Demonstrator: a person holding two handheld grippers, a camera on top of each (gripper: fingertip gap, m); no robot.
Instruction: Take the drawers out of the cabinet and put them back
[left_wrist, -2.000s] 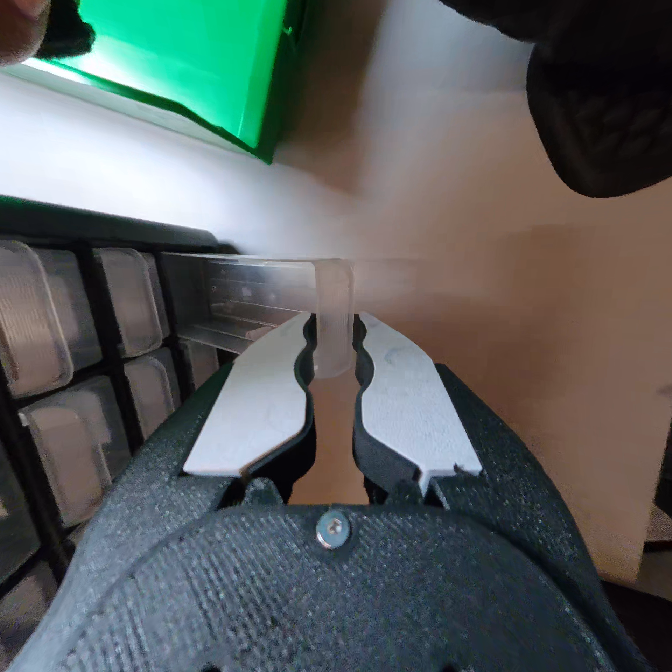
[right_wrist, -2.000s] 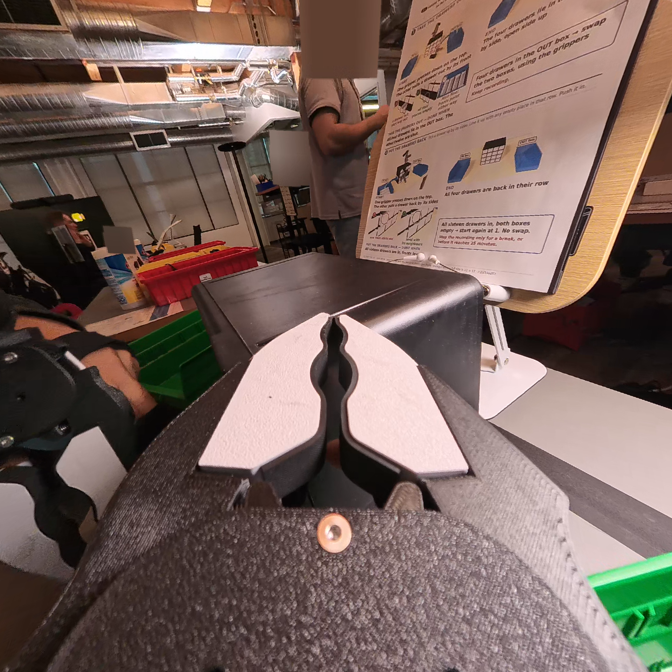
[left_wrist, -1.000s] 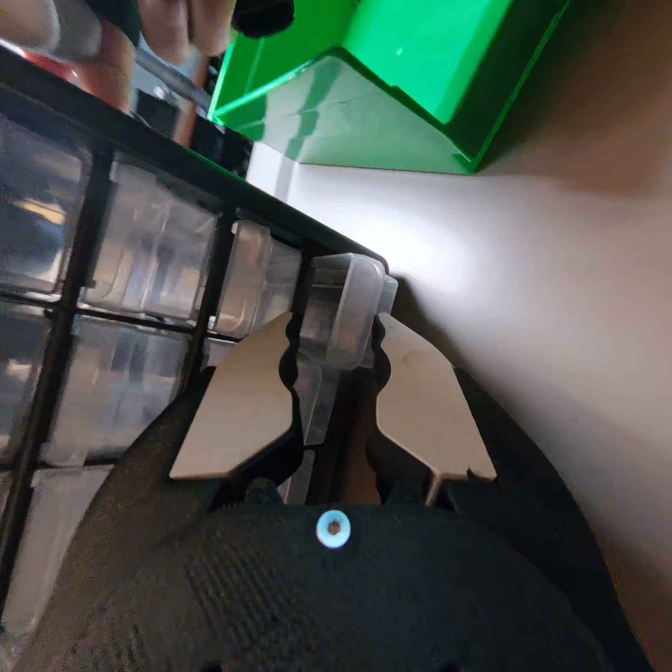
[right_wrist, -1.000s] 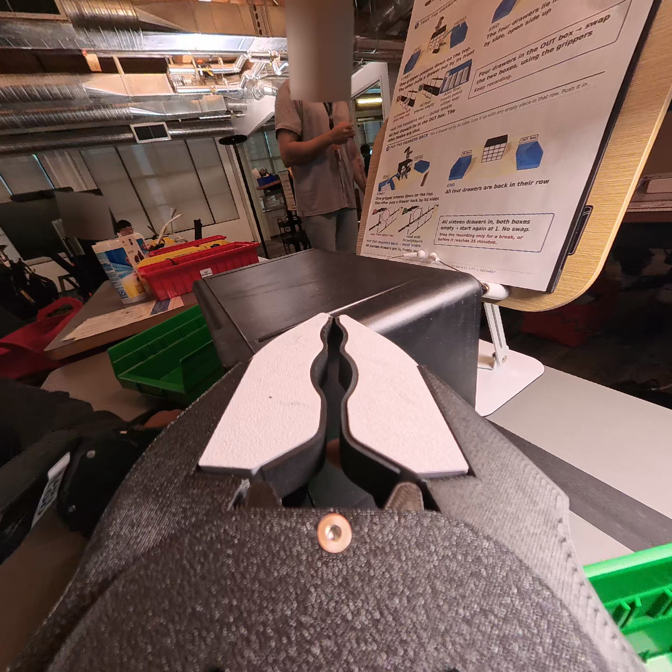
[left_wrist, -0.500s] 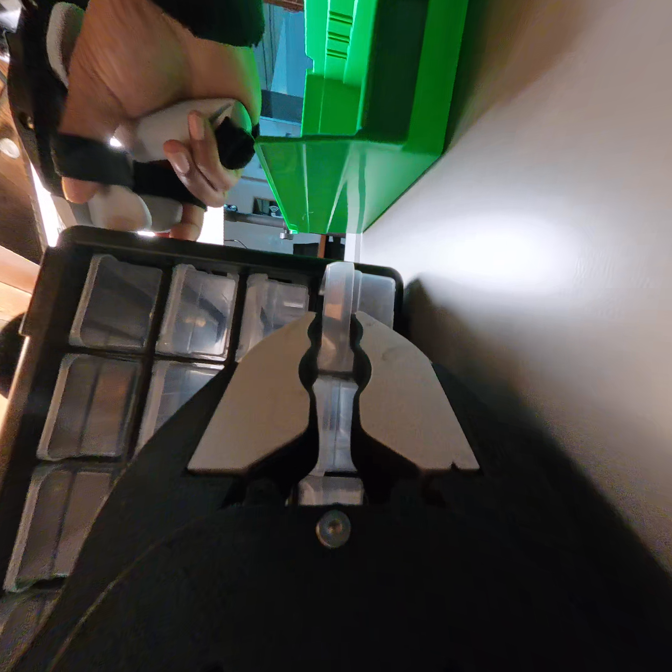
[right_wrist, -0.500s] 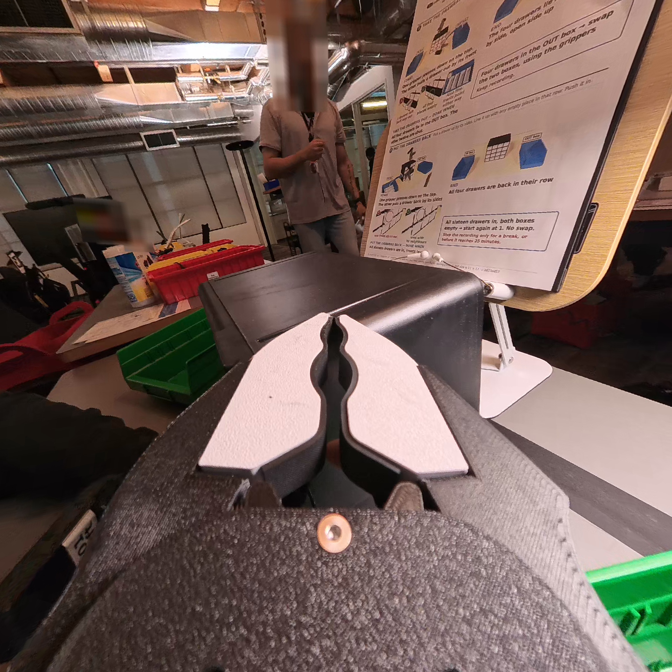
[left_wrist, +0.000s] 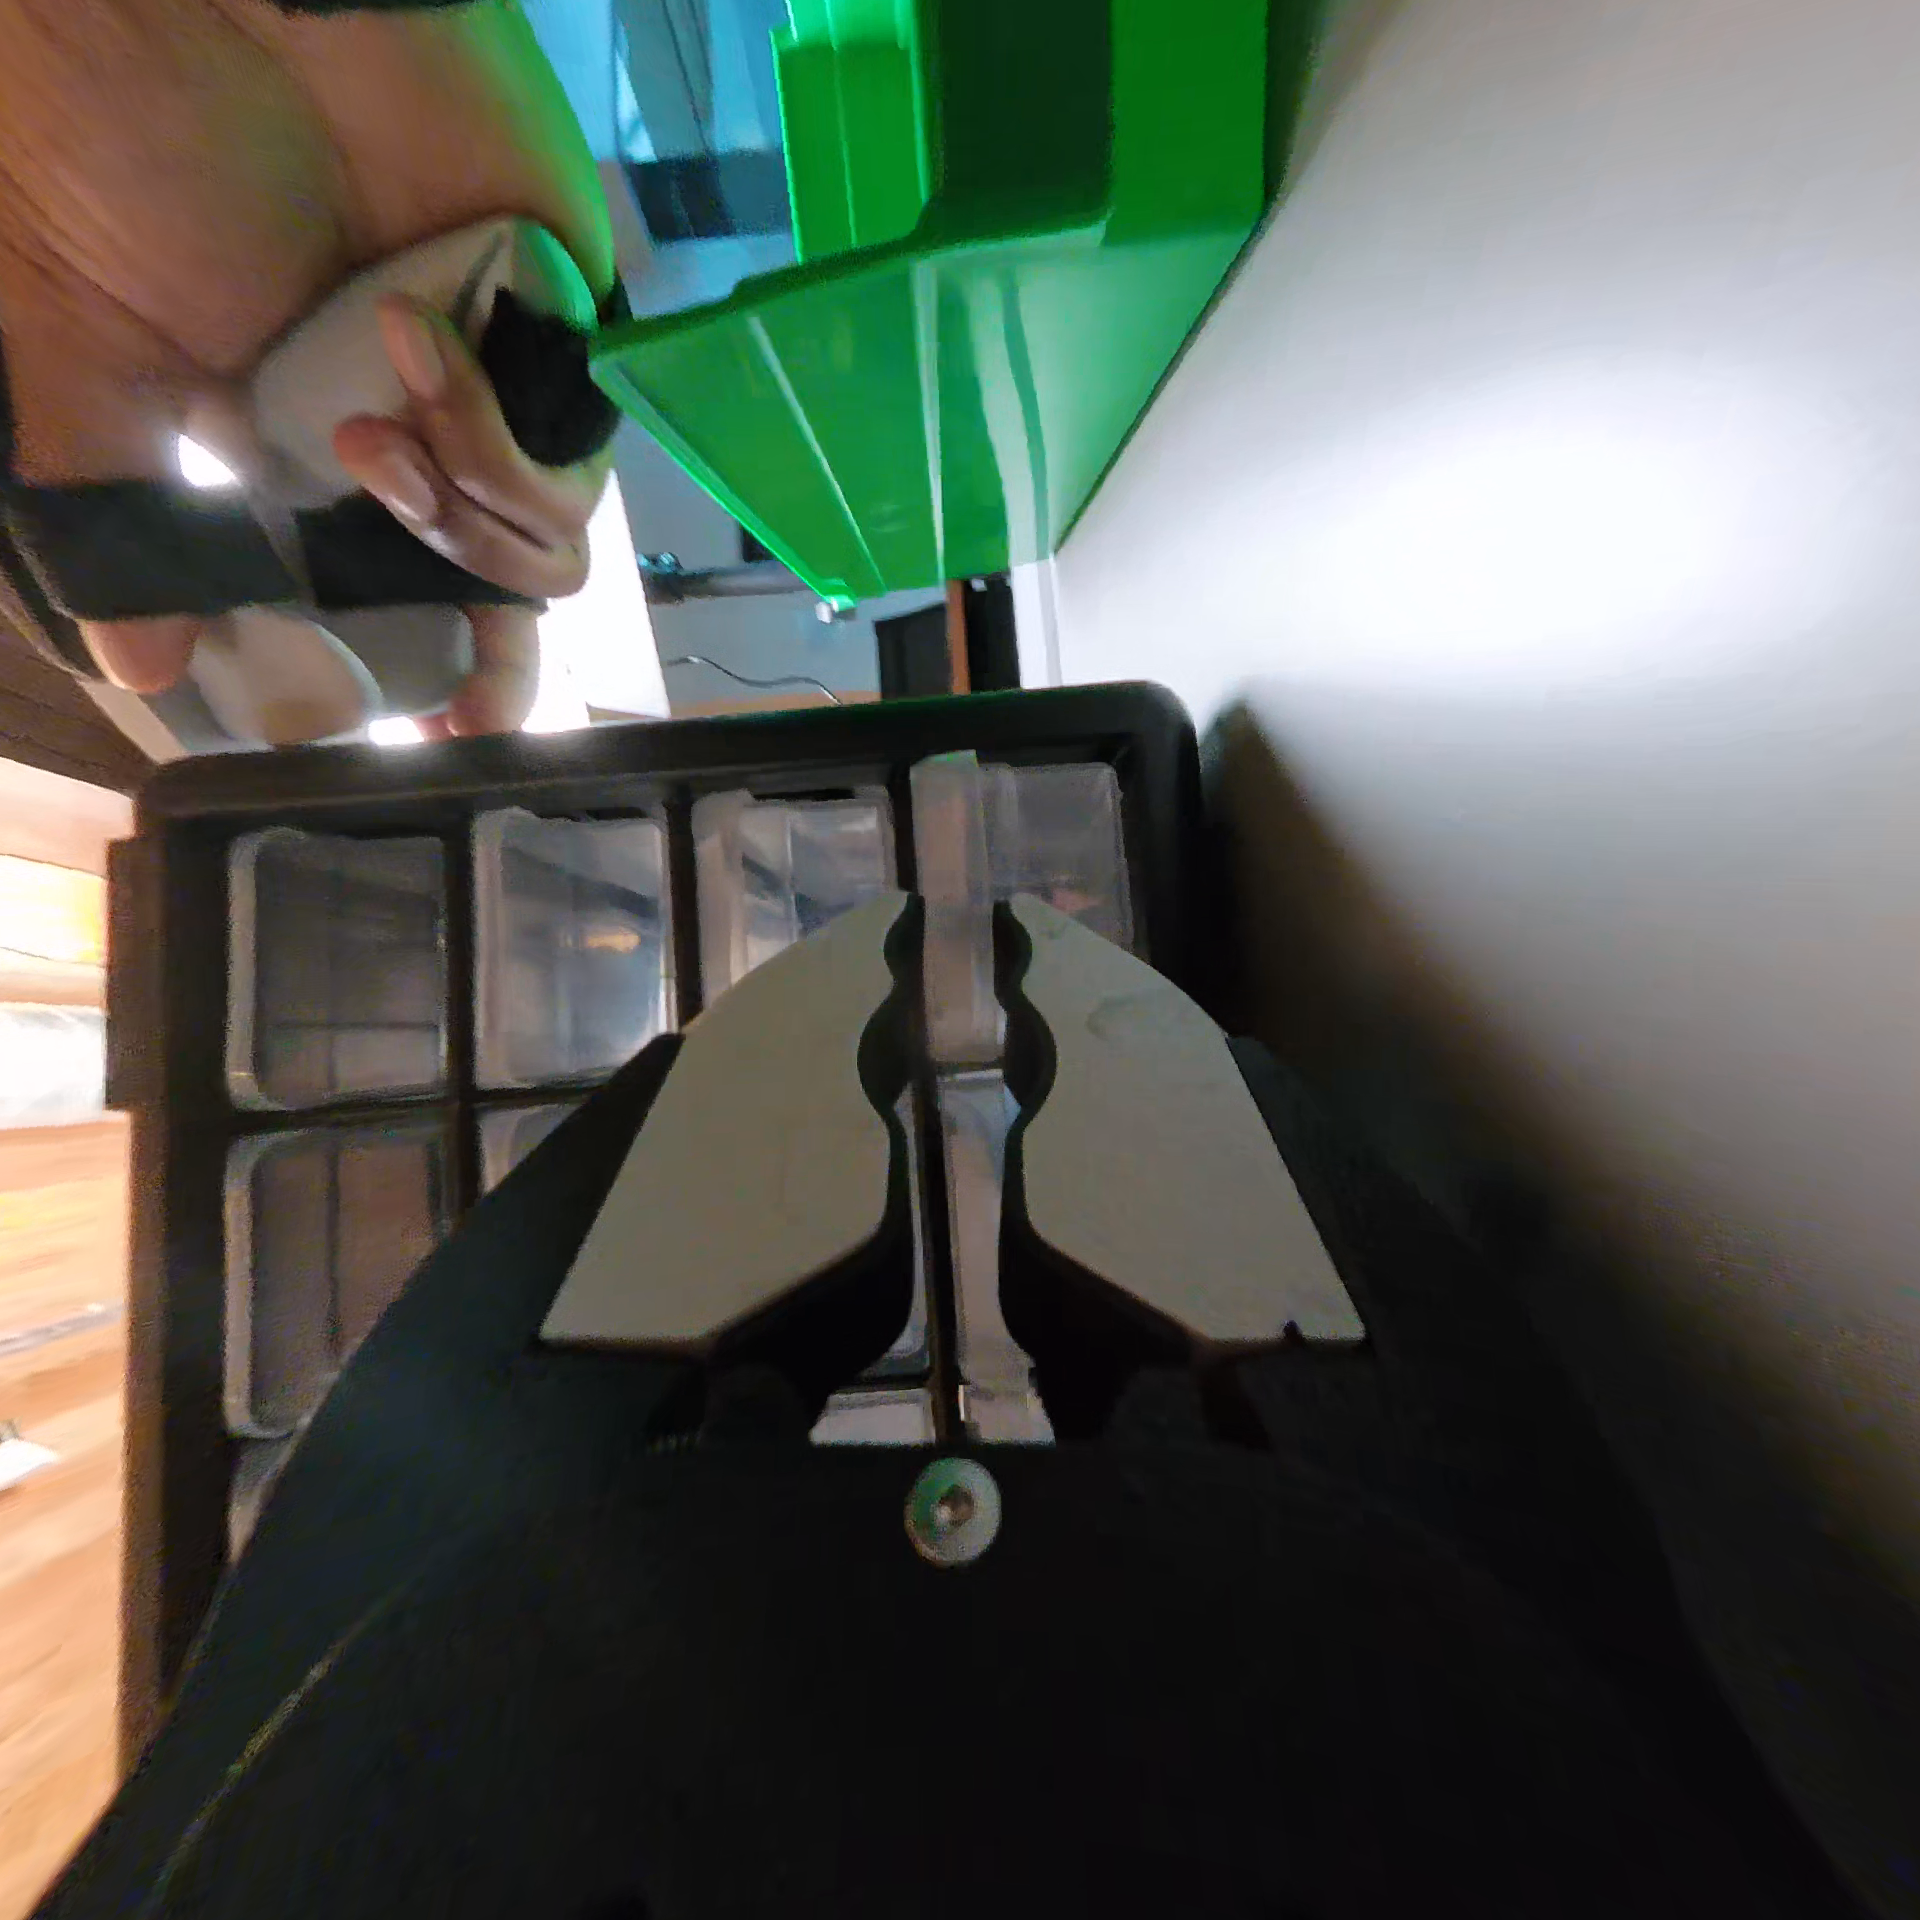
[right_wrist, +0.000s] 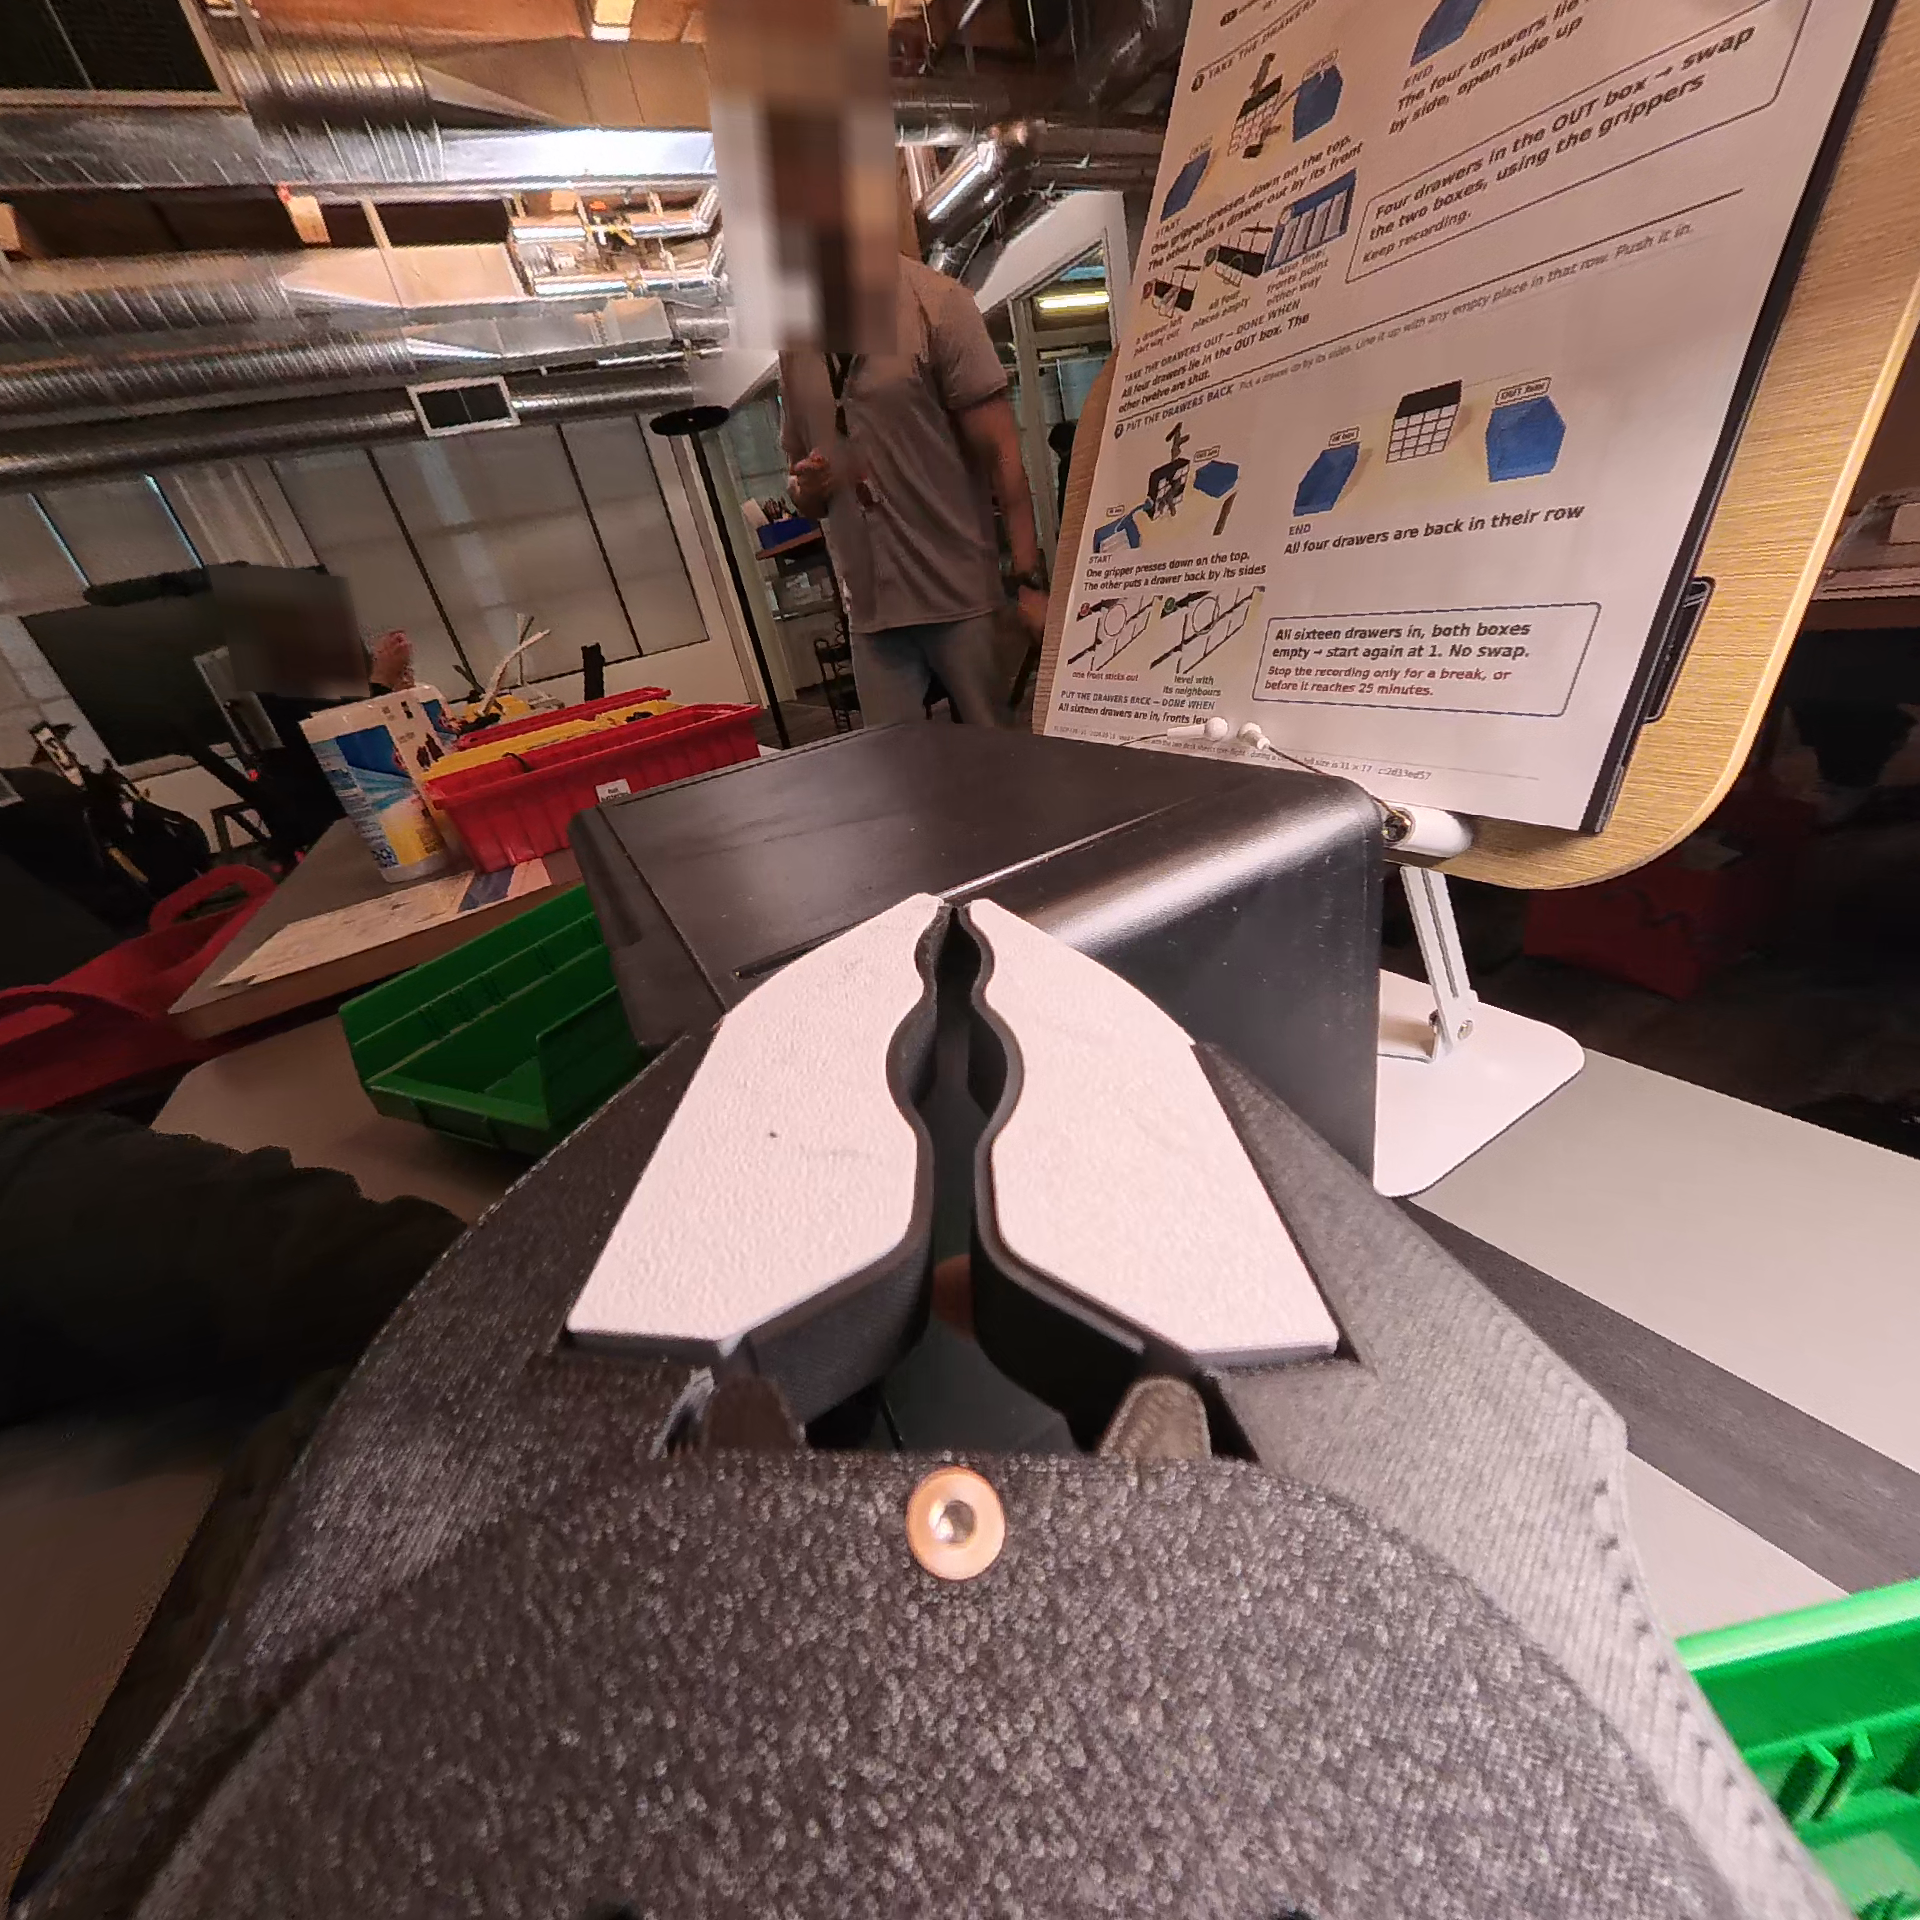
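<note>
The black cabinet (left_wrist: 156, 1039) faces me in the left wrist view, turned sideways, with clear drawers in its grid. My left gripper (left_wrist: 958, 914) is shut on the thin handle tab of the clear corner drawer (left_wrist: 1060, 831), the one nearest the table surface. I cannot tell how far this drawer stands out. My right gripper (right_wrist: 954, 914) is shut and empty, with its tips down on the cabinet's black top (right_wrist: 883, 810). The hand holding it shows above the cabinet in the left wrist view (left_wrist: 260, 312).
A green bin (left_wrist: 935, 364) lies on the table beyond the cabinet; it also shows in the right wrist view (right_wrist: 488, 1039). Another green bin (right_wrist: 1818, 1745) is at the lower right. An instruction board (right_wrist: 1455, 416) on a white stand (right_wrist: 1475, 1070) rises behind the cabinet. A person (right_wrist: 914, 499) stands farther back.
My left gripper has closed from a wider hold around the drawer's front onto its handle tab, and its view has swung square to the cabinet front. The right gripper has stayed on the cabinet's top.
</note>
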